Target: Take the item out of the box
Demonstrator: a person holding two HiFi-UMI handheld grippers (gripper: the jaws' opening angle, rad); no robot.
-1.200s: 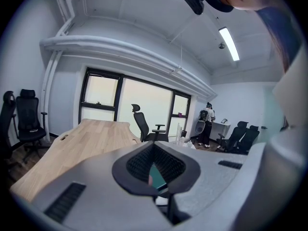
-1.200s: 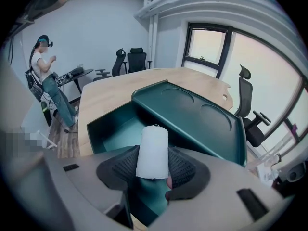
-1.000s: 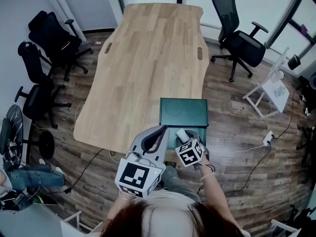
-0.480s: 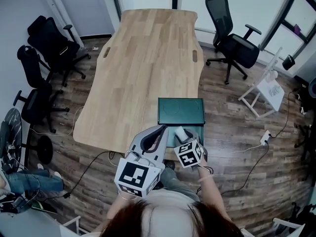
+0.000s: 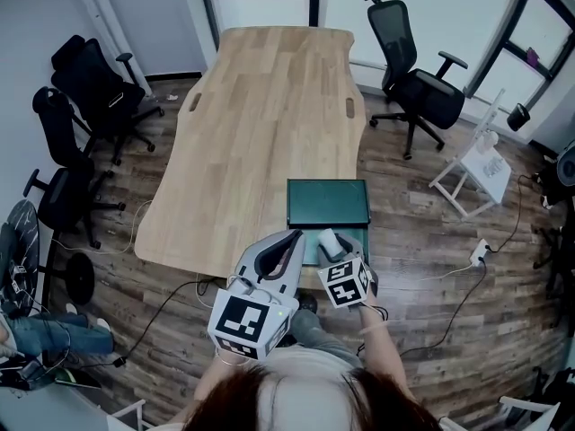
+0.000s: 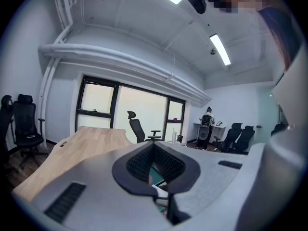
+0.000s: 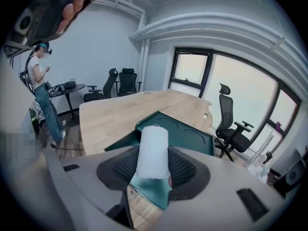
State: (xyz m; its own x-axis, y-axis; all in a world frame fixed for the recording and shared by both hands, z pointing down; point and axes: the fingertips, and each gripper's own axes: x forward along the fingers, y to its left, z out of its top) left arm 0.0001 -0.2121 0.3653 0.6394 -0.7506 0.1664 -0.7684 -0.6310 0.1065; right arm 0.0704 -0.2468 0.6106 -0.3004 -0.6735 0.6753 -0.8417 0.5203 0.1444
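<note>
The right gripper (image 7: 153, 171) is clamped on a white roll (image 7: 153, 146) at the centre of the frame. The roll's long axis runs out along the jaws. Just beyond and beneath it sits the open green box (image 7: 192, 137), at the near edge of the table (image 7: 120, 114). The lift clear looks to be the right's job. The left gripper (image 6: 153, 153), low in its frame, has its tips together on nothing. A small label on the box is unreadable.

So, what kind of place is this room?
Most likely an office meeting room: a long wooden table, black swivel office chairs near it, and large windows along one wall.
</note>
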